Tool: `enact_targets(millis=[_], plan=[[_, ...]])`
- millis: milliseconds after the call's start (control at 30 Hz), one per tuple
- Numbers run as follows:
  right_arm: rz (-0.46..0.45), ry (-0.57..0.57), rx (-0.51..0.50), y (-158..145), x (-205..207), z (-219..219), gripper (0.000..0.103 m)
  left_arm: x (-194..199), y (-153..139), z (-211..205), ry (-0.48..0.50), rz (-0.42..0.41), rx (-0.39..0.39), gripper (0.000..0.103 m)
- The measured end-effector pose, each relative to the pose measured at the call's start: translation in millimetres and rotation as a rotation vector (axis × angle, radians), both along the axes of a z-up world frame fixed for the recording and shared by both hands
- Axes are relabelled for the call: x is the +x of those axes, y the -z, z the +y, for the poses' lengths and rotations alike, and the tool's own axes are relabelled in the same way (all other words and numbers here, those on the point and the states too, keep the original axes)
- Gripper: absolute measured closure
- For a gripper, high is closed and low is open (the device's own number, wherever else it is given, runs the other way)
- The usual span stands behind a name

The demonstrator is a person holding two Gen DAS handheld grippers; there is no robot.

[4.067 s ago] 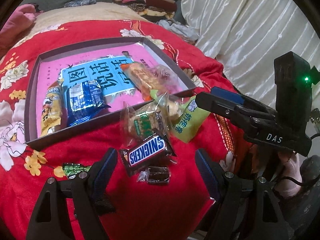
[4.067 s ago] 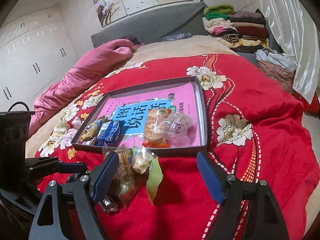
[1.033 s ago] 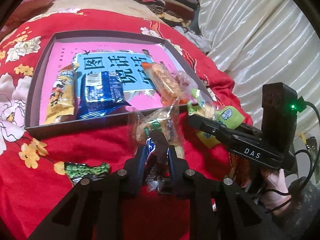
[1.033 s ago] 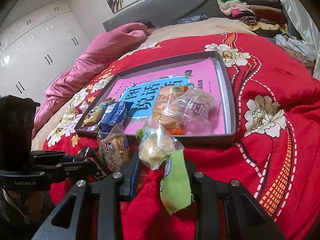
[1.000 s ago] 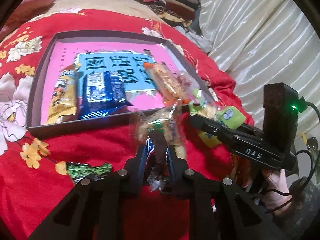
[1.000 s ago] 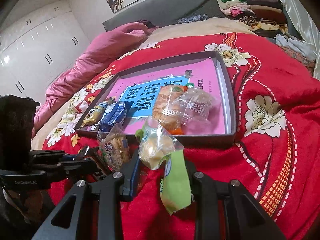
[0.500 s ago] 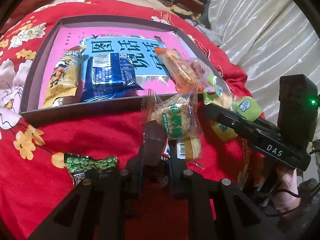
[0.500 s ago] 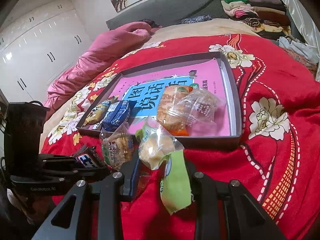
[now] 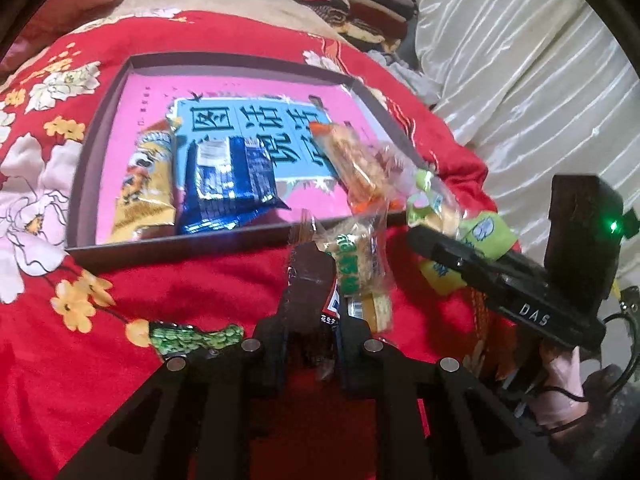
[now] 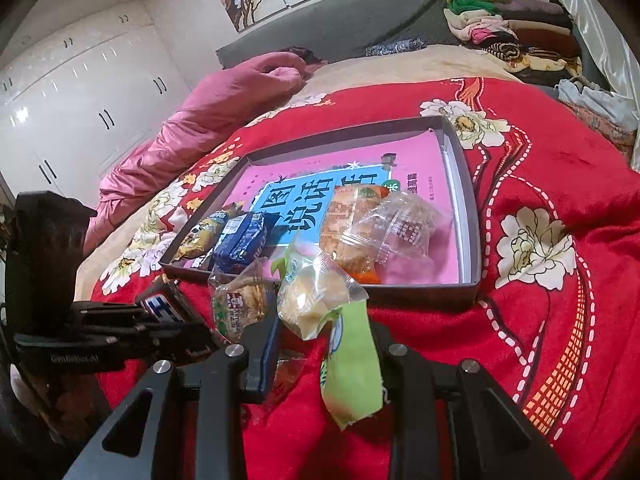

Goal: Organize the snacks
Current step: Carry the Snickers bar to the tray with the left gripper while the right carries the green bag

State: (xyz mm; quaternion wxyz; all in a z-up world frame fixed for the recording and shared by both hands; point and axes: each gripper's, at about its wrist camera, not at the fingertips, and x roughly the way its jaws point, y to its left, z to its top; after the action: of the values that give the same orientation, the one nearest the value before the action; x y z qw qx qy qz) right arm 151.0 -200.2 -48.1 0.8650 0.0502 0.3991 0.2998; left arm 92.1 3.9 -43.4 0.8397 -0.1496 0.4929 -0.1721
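My left gripper [image 9: 311, 314] is shut on a brown Snickers bar [image 9: 310, 276] that sticks up between its fingers, just in front of the tray's near rim. The bar [image 10: 160, 304] and left gripper [image 10: 176, 322] also show at the left of the right wrist view. My right gripper [image 10: 324, 340] is shut on a clear-and-green bun packet [image 10: 316, 300], held above the red blanket close to the tray [image 10: 420, 296]. From the left, that packet [image 9: 480, 232] lies over the right gripper's fingers [image 9: 436, 246]. The dark tray [image 9: 224, 240] has a pink lining.
In the tray lie a yellow packet [image 9: 144, 184], a blue packet [image 9: 228, 180], an orange cracker packet [image 9: 352, 164] and a clear packet [image 10: 400, 228]. On the blanket are a clear cracker packet [image 9: 356, 264] and a green pea packet [image 9: 192, 336]. Folded clothes [image 10: 500, 32] sit behind.
Both grippers stood open over the loose snacks four seconds ago; each has since shut on one. In the last second the left raised the Snickers bar slightly; the right held still.
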Motion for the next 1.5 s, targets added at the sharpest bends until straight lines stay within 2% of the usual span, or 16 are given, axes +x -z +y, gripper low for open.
enact_targets(millis=[400,700,1167,1500], plan=[[-0.020,0.003,0.019,-6.7,-2.0,-2.7,0.070,-2.5,-23.8,10.5,-0.015,-0.038,-0.051,0.086],[-0.029,0.014,0.039,-15.6,-3.7,-3.1,0.070,-2.8,-42.3,34.9,-0.071,-0.080,-0.076,0.086],[-0.050,0.009,0.056,-33.7,-3.7,17.3,0.070,0.1,-53.9,63.1,-0.136,-0.131,-0.039,0.086],[-0.073,-0.003,0.081,-48.5,1.1,37.7,0.070,5.5,-51.7,88.5,-0.194,-0.128,-0.035,0.086]])
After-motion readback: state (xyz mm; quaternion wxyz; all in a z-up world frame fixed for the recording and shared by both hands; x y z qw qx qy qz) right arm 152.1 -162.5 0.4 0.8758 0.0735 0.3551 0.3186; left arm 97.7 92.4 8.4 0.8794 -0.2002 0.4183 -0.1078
